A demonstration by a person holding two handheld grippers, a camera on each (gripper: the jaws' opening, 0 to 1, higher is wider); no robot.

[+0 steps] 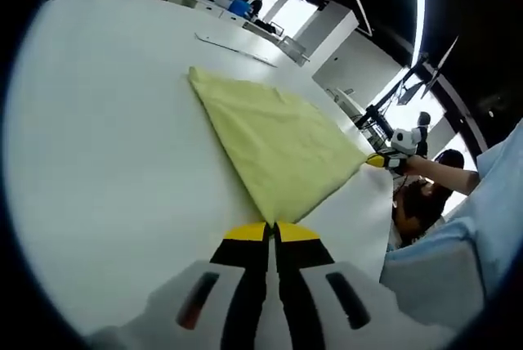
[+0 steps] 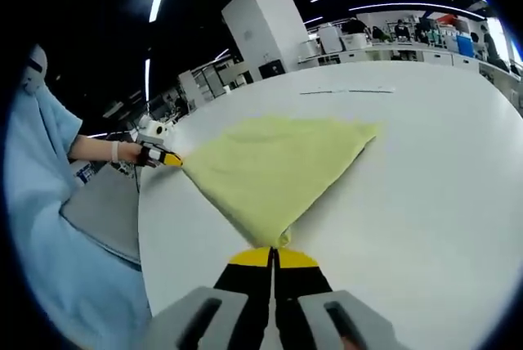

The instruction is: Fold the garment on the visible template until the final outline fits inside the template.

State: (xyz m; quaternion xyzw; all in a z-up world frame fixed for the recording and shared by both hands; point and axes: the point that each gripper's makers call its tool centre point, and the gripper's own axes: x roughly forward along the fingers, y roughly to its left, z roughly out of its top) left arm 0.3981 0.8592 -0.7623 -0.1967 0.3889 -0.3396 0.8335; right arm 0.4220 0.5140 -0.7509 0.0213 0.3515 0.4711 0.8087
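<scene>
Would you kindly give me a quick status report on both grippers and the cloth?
Left gripper shut on pale yellow cloth garment corner. Right gripper shut on another corner. Garment stretched flat over white table. Nothing in the way.

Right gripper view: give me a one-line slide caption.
Right hand-held gripper shut on one corner of the yellow garment on the white table; left hand-held gripper at another corner.

No text, label, brand, number or sign can be read in either view. The yellow cloth (image 1: pixel 274 141) and the white table (image 1: pixel 106 162) are plain. The yellow-tipped grippers carry no legible marking. Far shelves and desks behind the table may hold labelled items, but they are too small and blurred to make out.
</scene>
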